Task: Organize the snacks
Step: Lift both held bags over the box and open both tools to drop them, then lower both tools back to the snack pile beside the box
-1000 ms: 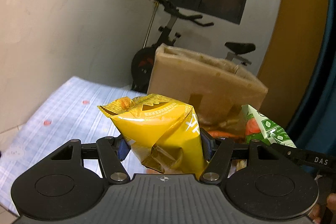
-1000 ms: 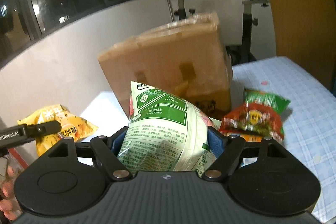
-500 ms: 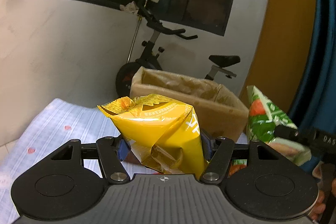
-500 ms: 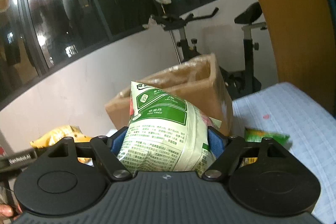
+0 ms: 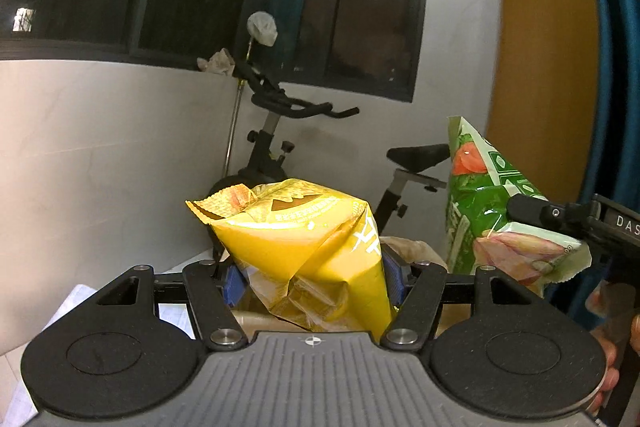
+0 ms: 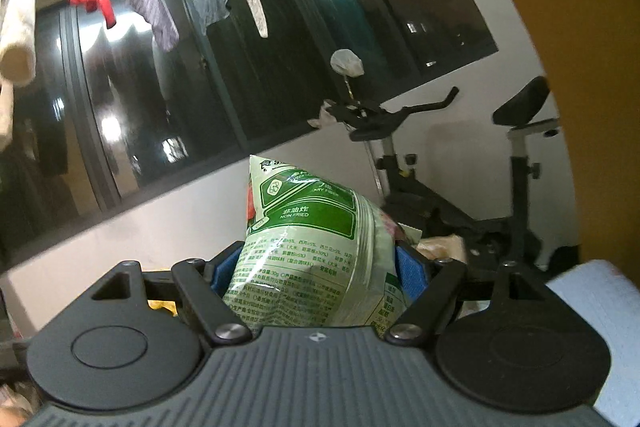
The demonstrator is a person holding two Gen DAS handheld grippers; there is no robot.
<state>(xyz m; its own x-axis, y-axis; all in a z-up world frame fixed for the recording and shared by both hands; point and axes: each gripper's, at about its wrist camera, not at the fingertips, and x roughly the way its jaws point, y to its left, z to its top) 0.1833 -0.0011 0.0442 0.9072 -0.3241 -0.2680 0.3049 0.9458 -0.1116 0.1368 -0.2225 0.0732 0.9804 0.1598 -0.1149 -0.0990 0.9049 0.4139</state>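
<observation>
Carrying step, both bags aloft: above the brown cardboard box, barely visible behind them, the left gripper pinches a crinkled yellow foil snack bag and the right gripper a green-and-white plastic snack bag, so the next move probably calls for lowering each into the box before spreading the jaws.

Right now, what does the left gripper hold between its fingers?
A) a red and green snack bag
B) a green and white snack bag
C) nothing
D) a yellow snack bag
D: in the left wrist view the left gripper is clamped on the yellow snack bag; the green and white snack bag sits in the right gripper.
</observation>
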